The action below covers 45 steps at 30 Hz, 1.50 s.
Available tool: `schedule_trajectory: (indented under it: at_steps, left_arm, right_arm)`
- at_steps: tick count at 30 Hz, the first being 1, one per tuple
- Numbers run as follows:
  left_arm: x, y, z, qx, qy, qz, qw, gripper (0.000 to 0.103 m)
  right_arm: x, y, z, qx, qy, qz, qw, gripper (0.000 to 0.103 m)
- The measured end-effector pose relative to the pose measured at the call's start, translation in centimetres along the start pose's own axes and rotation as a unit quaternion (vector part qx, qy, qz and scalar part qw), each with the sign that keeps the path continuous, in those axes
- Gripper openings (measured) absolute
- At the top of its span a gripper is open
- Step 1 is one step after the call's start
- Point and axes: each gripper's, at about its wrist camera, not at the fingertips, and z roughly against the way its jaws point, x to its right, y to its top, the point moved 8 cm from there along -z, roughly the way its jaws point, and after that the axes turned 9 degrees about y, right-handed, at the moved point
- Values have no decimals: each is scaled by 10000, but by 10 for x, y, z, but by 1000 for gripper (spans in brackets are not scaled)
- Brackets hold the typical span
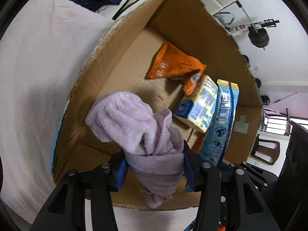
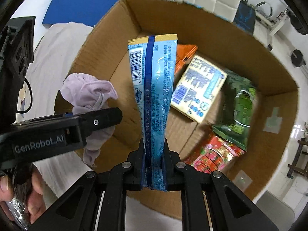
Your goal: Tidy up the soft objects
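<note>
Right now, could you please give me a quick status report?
Left tool shut on lilac cloth. Right tool shut on blue packet. Both over cardboard box, packets inside. Nothing blocking.

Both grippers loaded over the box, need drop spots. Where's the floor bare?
Bare cardboard floor on the box's left side, between the left wall and the orange pack, under the towel and blue pack. Crowded on the right: yellow pack, green bag and red bag fill it.
</note>
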Motion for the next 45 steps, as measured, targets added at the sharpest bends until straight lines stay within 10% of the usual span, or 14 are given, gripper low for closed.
schedule_trajectory:
  at_steps: [9, 18, 26, 35, 45]
  left_arm:
    - [0, -6, -1, 39, 440, -198, 9988, 62]
    - [11, -6, 14, 503, 748, -668, 9937, 71]
    - [18, -19, 35, 1042, 1254, -1214, 9791, 73]
    - [21, -34, 52, 1490, 1745, -1604, 9600, 98]
    - [34, -51, 98, 2077, 1759, -1783, 9456, 98]
  right_arm:
    - [21, -4, -23, -270, -58, -236, 9993, 21]
    - [32, -18, -6, 72, -235, -439, 9987, 51]
    - [54, -52, 20, 467, -426, -1017, 9928, 67]
    - [78, -93, 44, 1055, -592, -1738, 9773, 102]
    - [62, -106, 92, 1676, -898, -1938, 9624, 103]
